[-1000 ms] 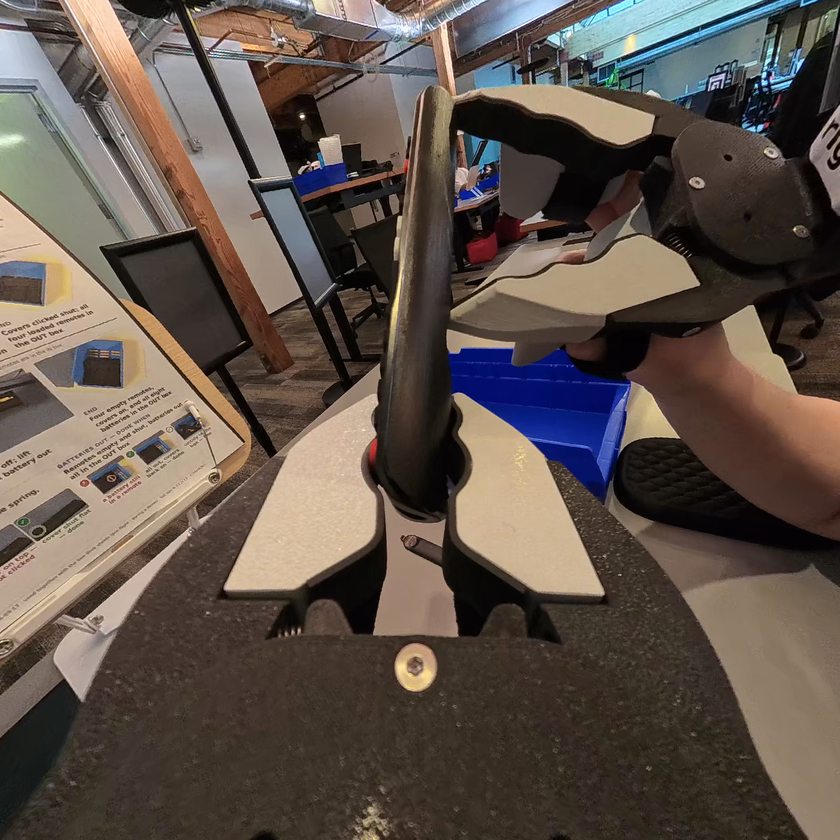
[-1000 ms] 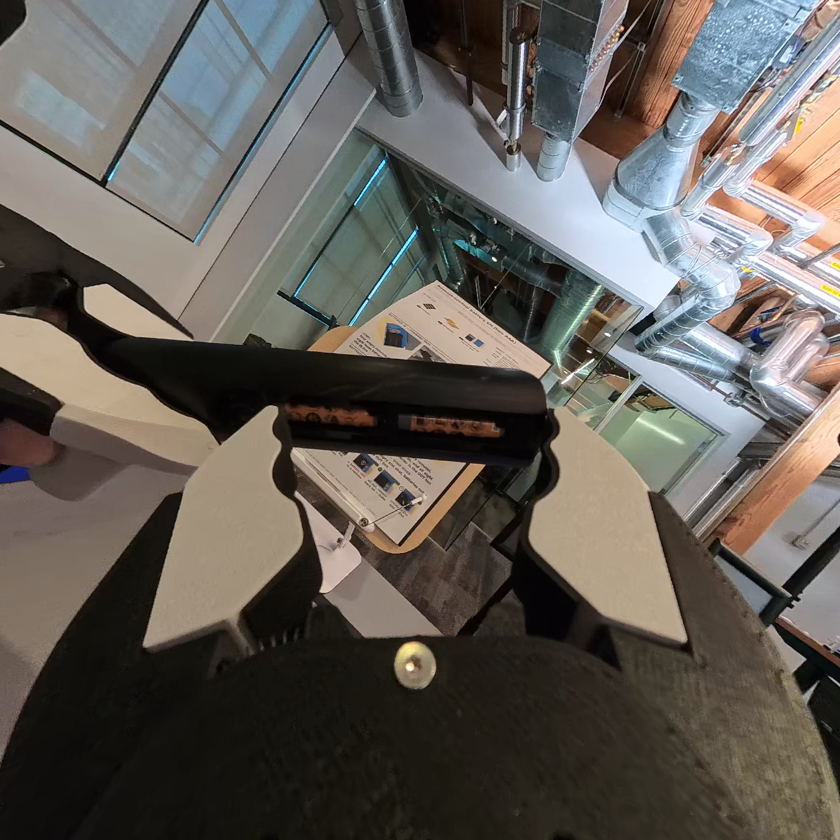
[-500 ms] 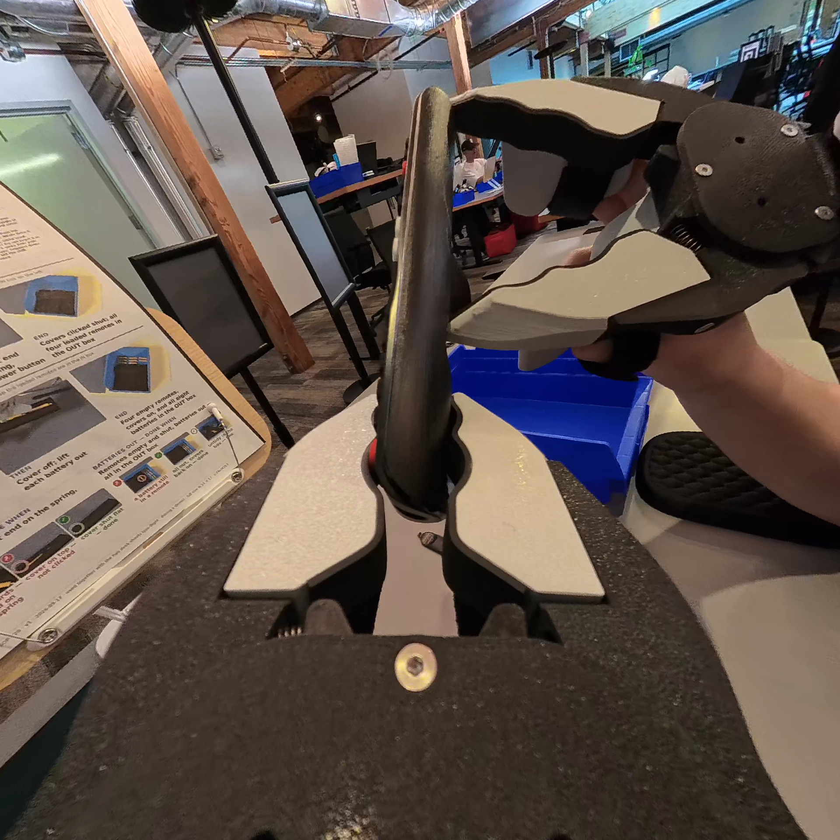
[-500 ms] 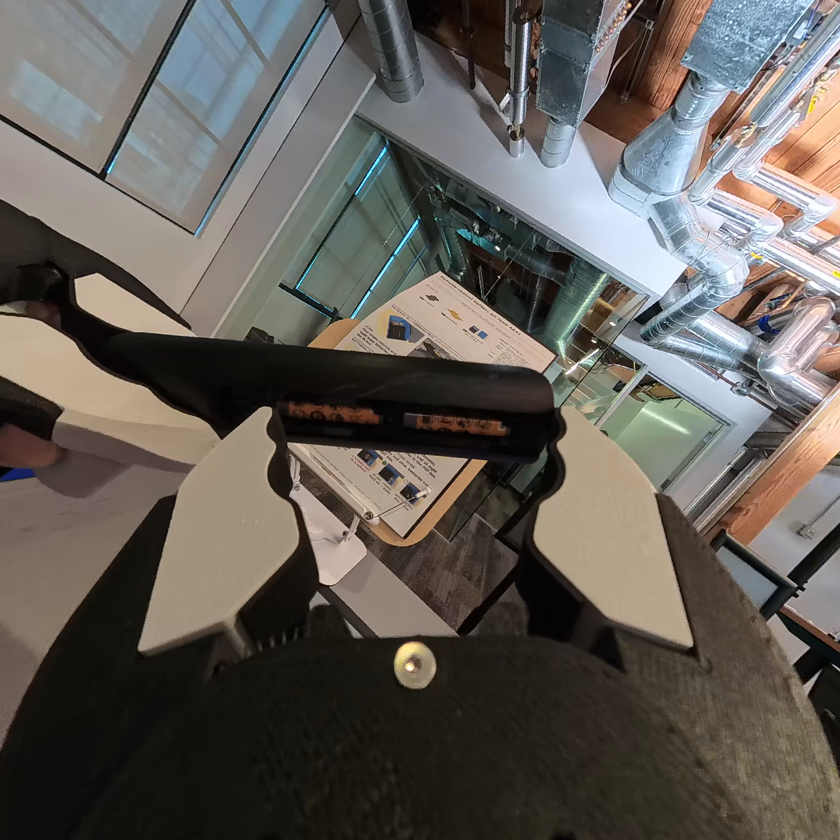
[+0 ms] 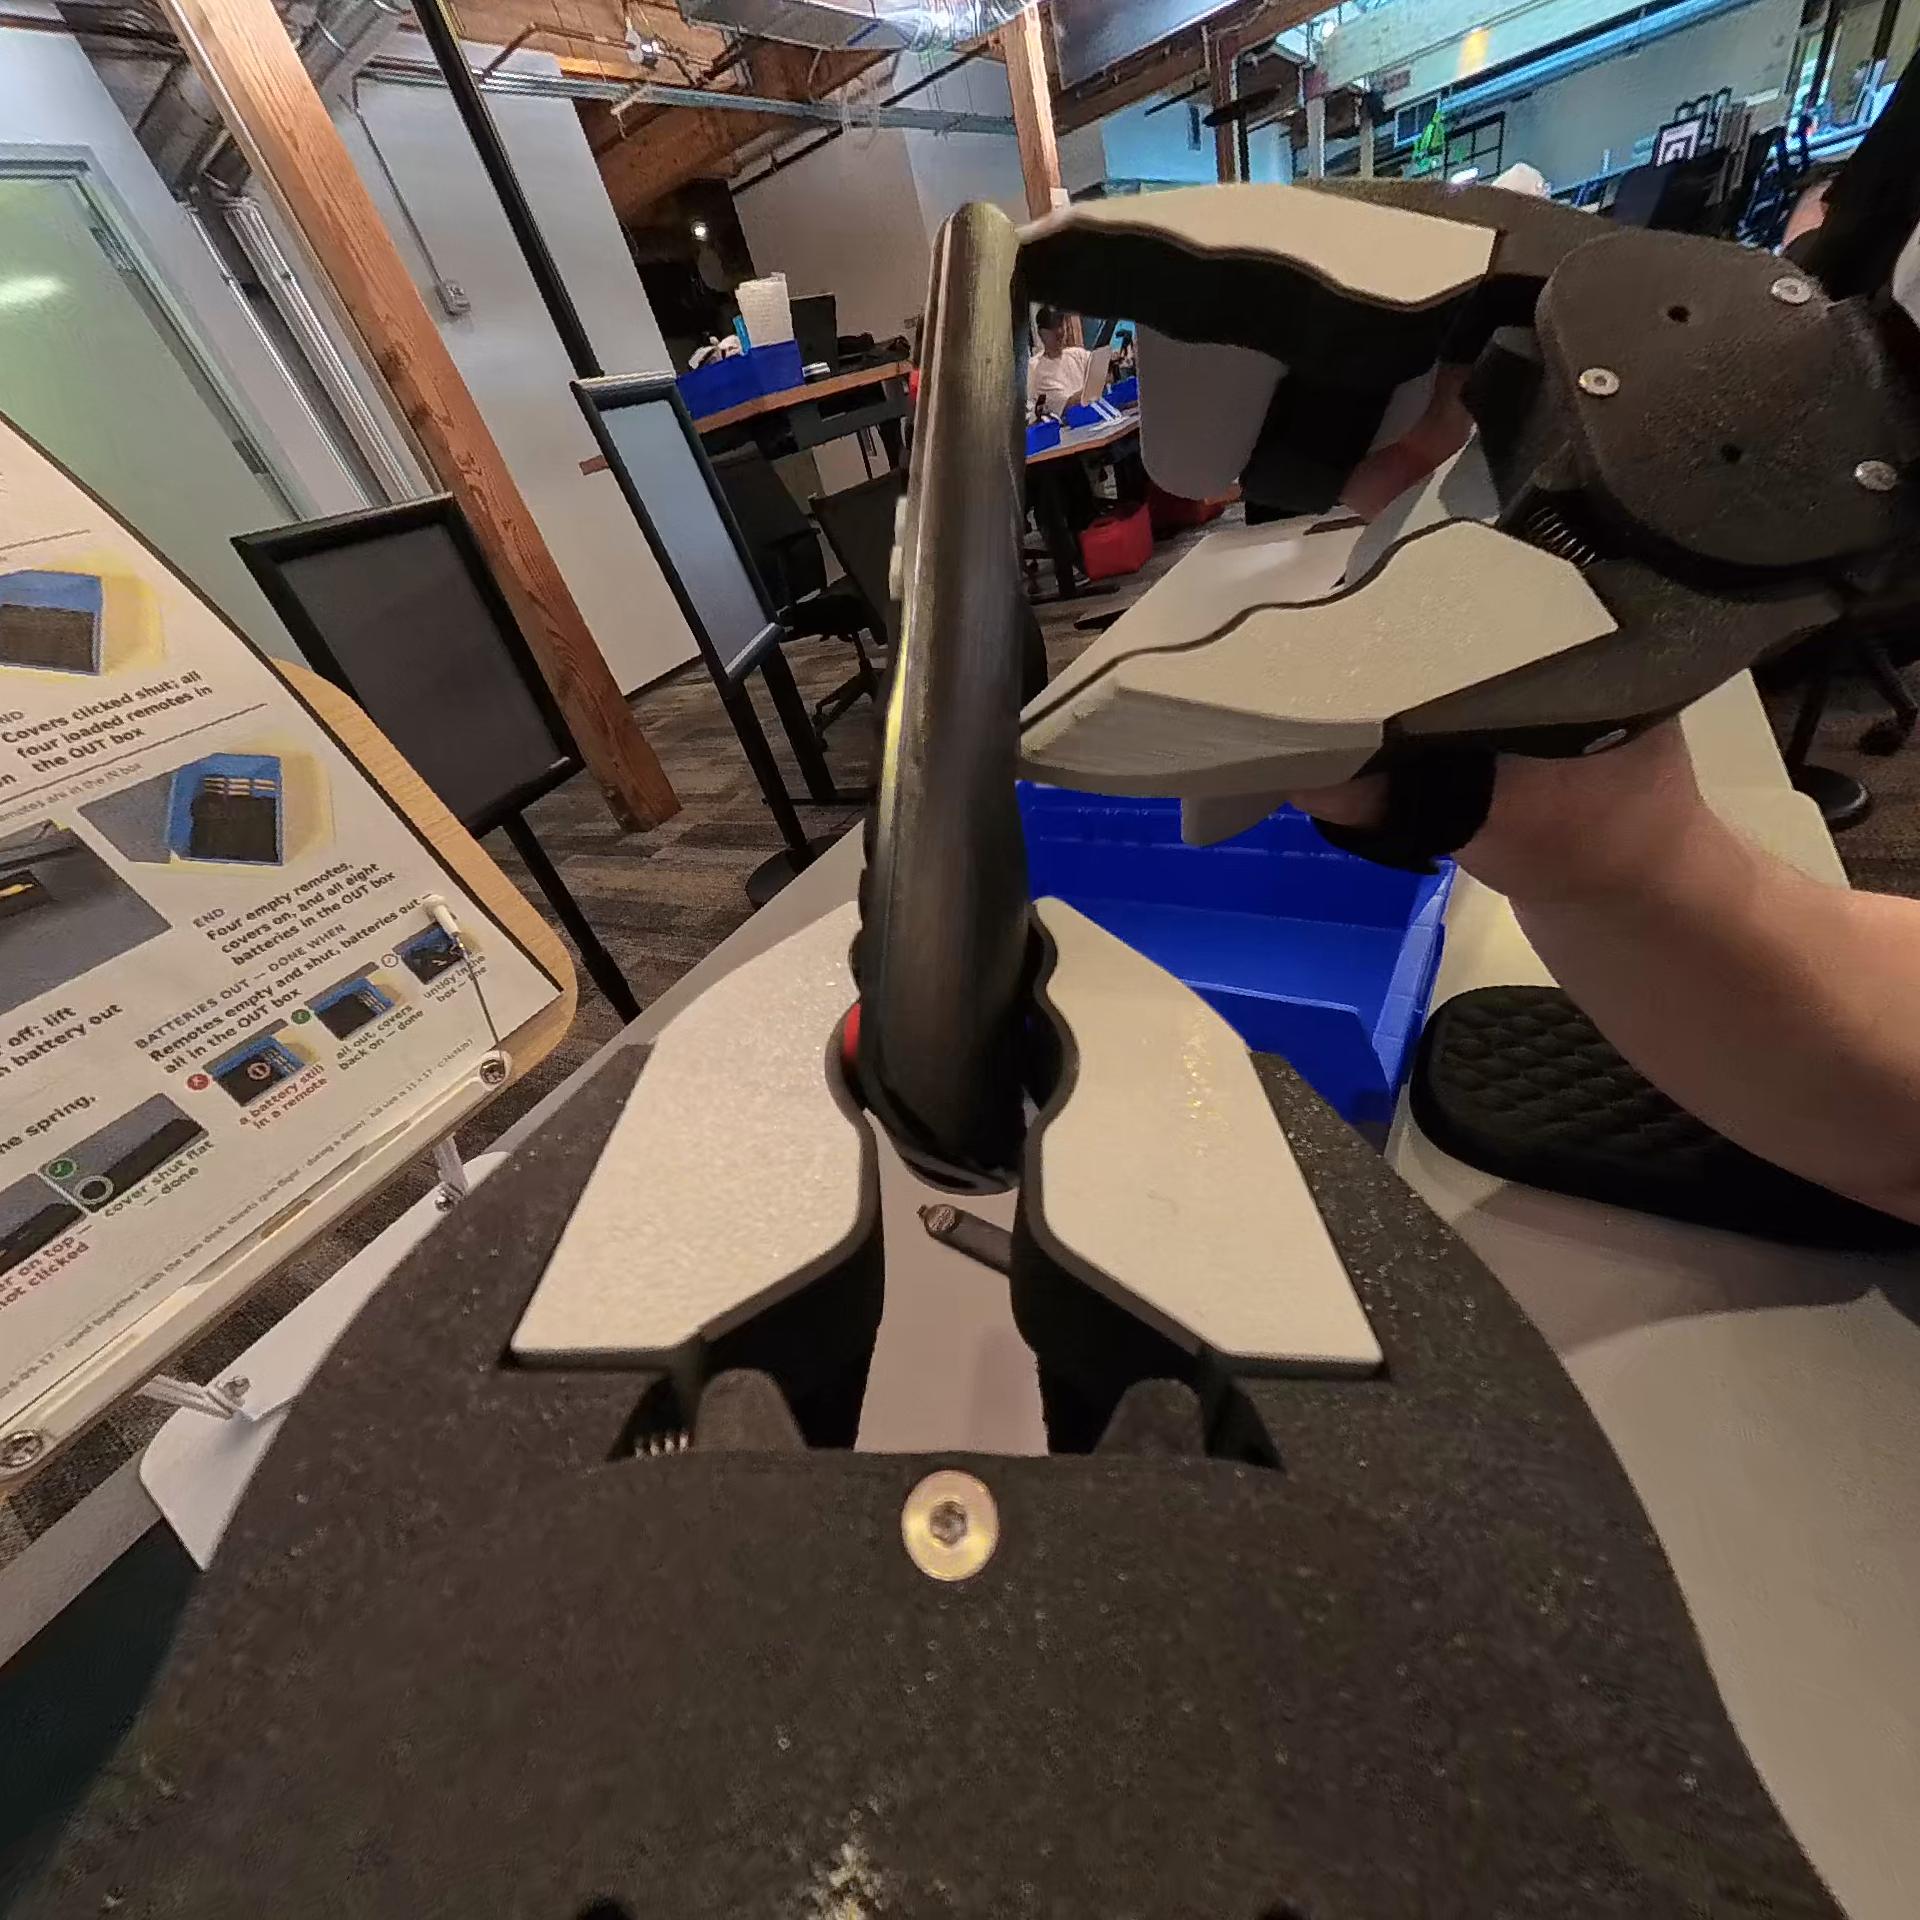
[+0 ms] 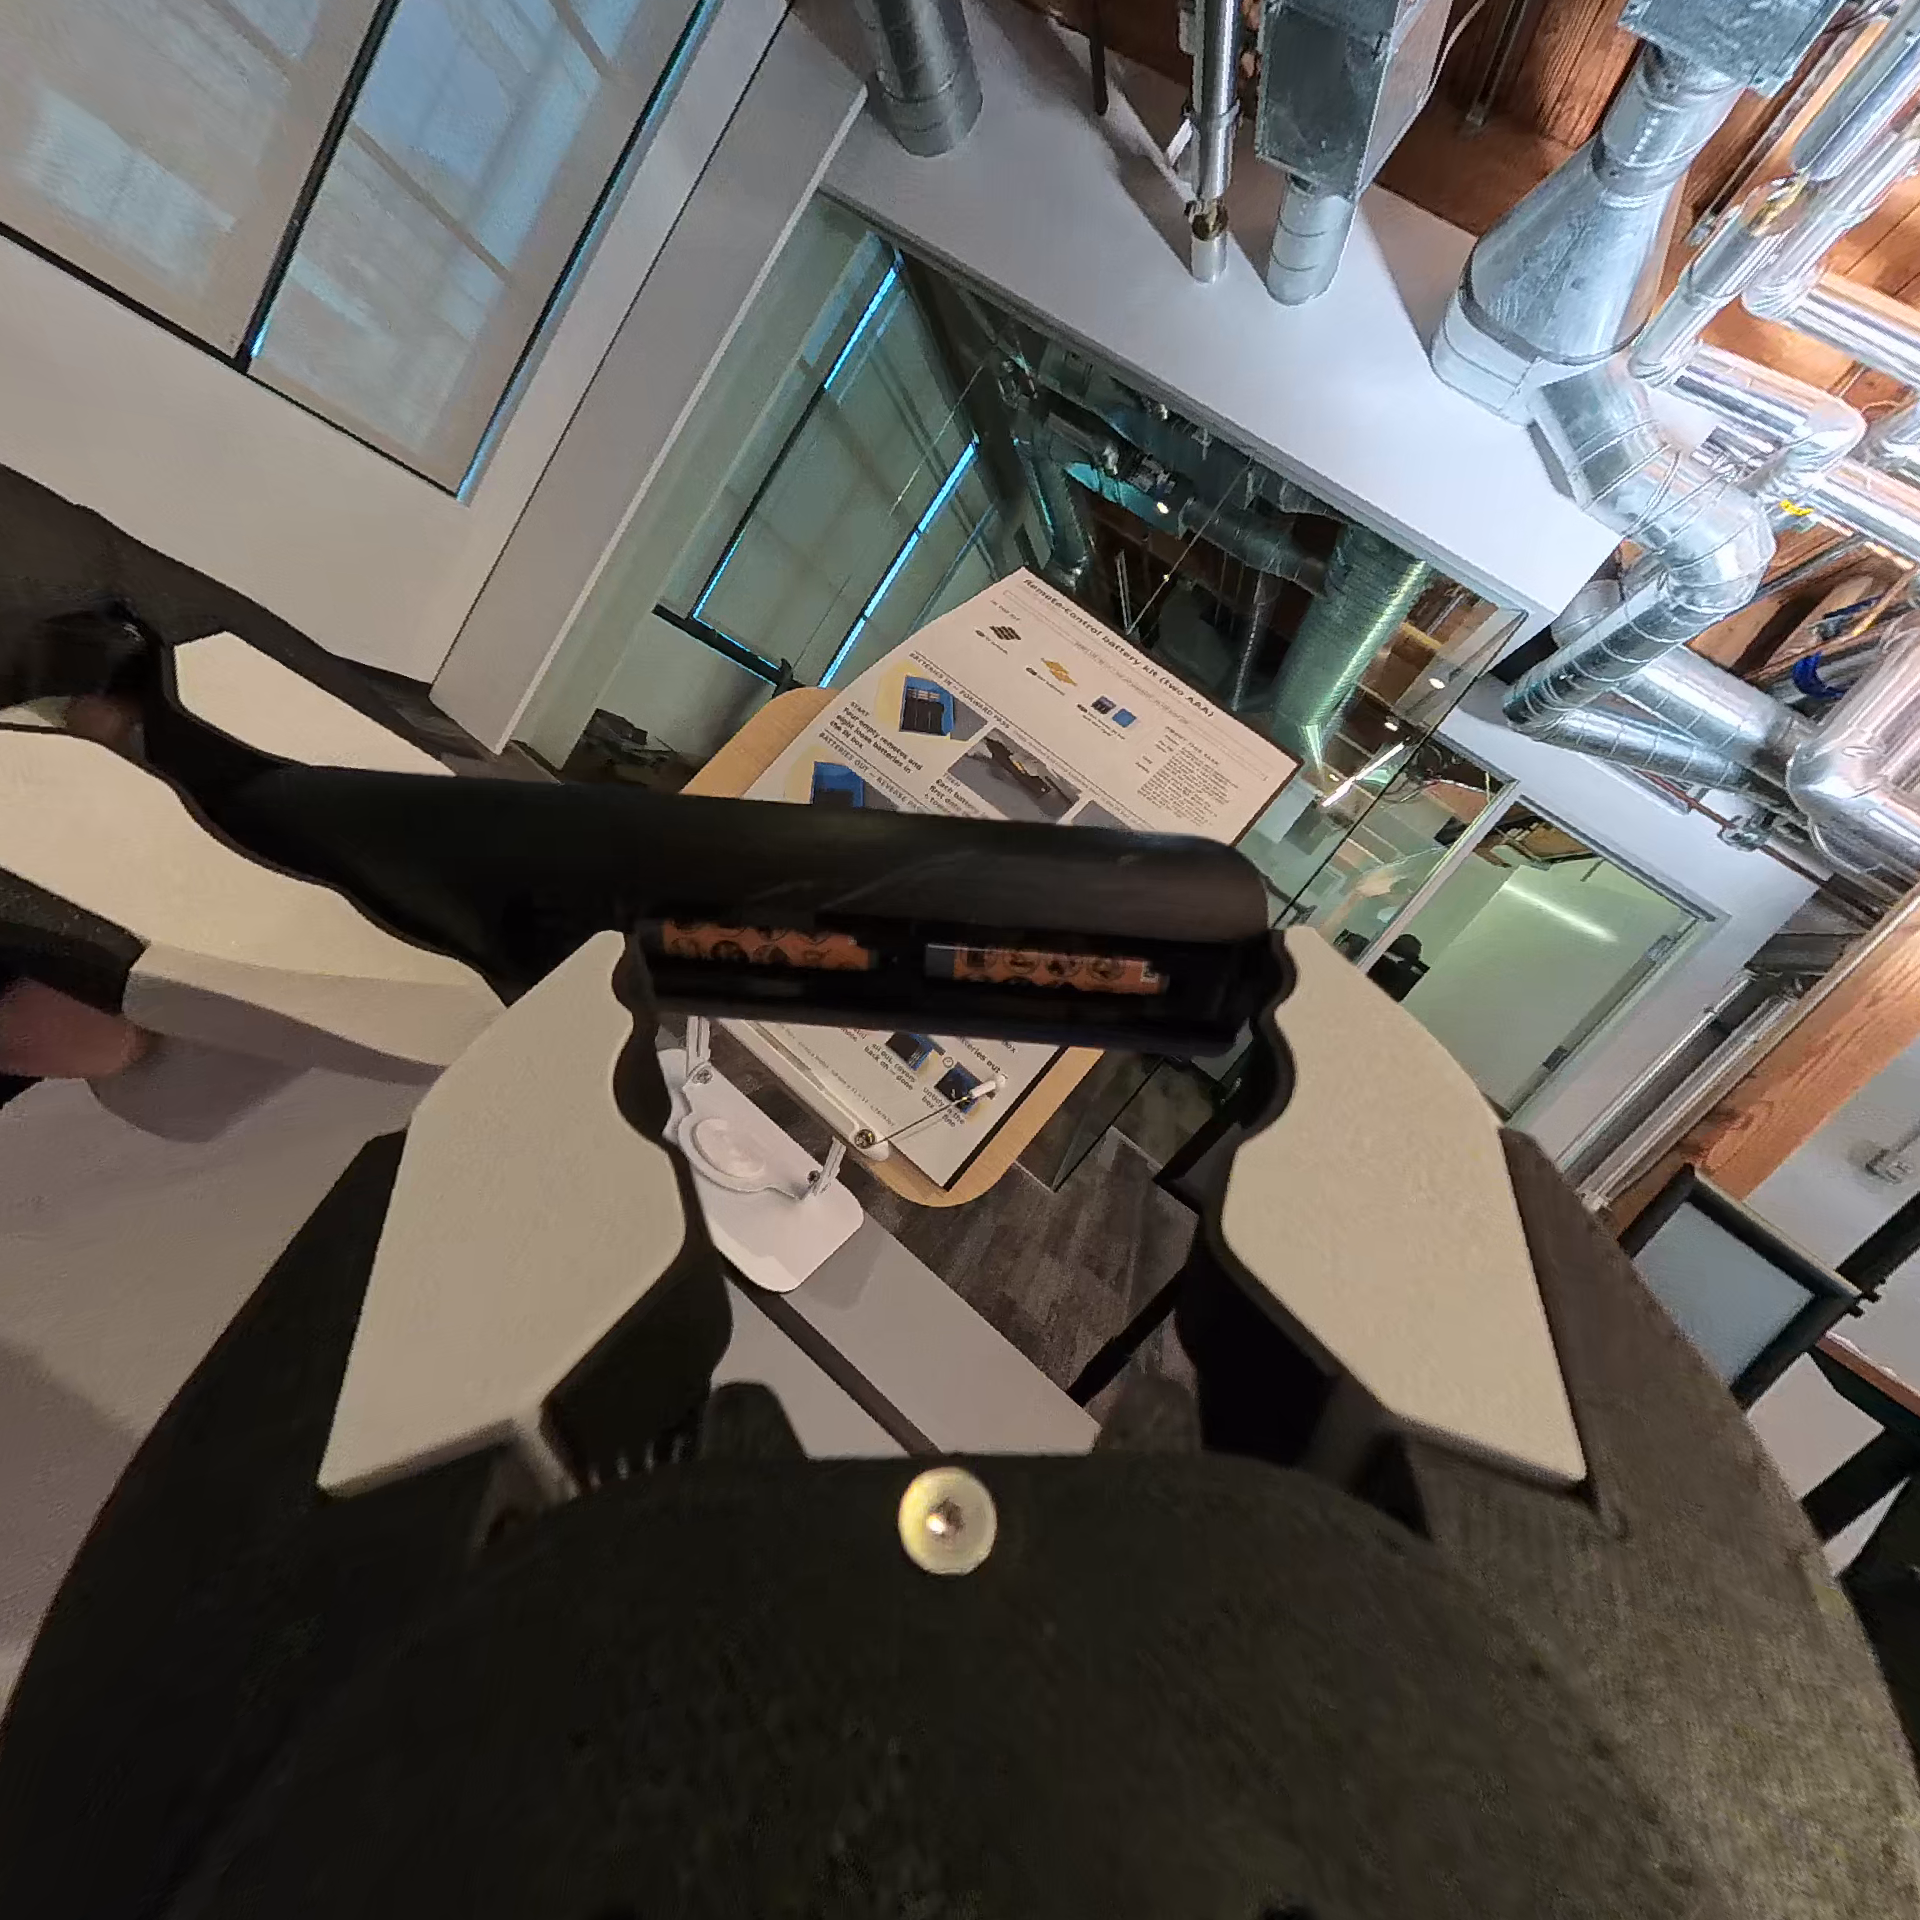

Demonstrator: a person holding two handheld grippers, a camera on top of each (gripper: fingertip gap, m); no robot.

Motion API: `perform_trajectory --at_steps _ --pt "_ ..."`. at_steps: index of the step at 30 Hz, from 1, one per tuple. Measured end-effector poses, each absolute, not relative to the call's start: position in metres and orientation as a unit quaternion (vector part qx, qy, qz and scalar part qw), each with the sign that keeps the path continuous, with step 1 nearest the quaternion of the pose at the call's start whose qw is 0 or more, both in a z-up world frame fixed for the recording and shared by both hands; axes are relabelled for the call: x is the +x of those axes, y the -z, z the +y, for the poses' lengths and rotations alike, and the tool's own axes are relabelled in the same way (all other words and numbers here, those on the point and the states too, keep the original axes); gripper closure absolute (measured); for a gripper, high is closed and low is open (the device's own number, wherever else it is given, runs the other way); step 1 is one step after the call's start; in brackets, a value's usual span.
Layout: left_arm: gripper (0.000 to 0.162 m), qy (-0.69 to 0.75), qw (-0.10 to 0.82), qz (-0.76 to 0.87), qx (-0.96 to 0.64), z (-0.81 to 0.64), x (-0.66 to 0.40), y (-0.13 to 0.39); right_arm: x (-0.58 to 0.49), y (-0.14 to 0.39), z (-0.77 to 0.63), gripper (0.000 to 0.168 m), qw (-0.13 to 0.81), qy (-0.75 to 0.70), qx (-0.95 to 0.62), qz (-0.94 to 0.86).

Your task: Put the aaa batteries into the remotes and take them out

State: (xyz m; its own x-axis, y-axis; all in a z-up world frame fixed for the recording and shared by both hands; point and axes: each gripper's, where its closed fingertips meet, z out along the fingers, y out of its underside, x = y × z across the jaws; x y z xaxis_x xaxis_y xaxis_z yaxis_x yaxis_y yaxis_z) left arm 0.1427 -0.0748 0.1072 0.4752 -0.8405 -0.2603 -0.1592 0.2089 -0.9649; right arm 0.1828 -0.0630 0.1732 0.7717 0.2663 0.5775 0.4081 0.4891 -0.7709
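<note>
My left gripper (image 5: 940, 925) is shut on the lower end of a black remote (image 5: 956, 623) and holds it upright above the table. My right gripper (image 5: 1029, 488) is open, and both its fingertips rest against the remote's upper half. In the right wrist view the remote (image 6: 727, 852) lies across my right gripper (image 6: 945, 997) with its battery compartment uncovered. Two orange and black batteries (image 6: 758, 945) (image 6: 1049, 966) sit in it end to end. The left gripper (image 6: 197, 790) shows at the left edge. A small dark cylinder (image 5: 966, 1231), perhaps a battery, lies on the table below.
A blue bin (image 5: 1247, 935) stands on the white table (image 5: 1714, 1455) behind the remote. A black textured pad (image 5: 1538, 1091) lies under the person's forearm (image 5: 1662, 935). An instruction board (image 5: 208, 935) on a stand leans at the table's left edge.
Both grippers keep their hold and contact. The remote has turned slightly, so more of the open compartment and batteries shows in the right wrist view. The left view has shifted a little.
</note>
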Motion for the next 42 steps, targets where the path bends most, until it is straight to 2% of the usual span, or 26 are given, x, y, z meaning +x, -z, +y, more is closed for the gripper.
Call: perform_trajectory --at_steps 42 --pt "0.139 0.289 0.616 0.438 -0.587 -0.0693 0.1452 -0.0976 0.1839 -0.1677 -0.0579 0.06 0.782 0.061 -0.52 -0.338"
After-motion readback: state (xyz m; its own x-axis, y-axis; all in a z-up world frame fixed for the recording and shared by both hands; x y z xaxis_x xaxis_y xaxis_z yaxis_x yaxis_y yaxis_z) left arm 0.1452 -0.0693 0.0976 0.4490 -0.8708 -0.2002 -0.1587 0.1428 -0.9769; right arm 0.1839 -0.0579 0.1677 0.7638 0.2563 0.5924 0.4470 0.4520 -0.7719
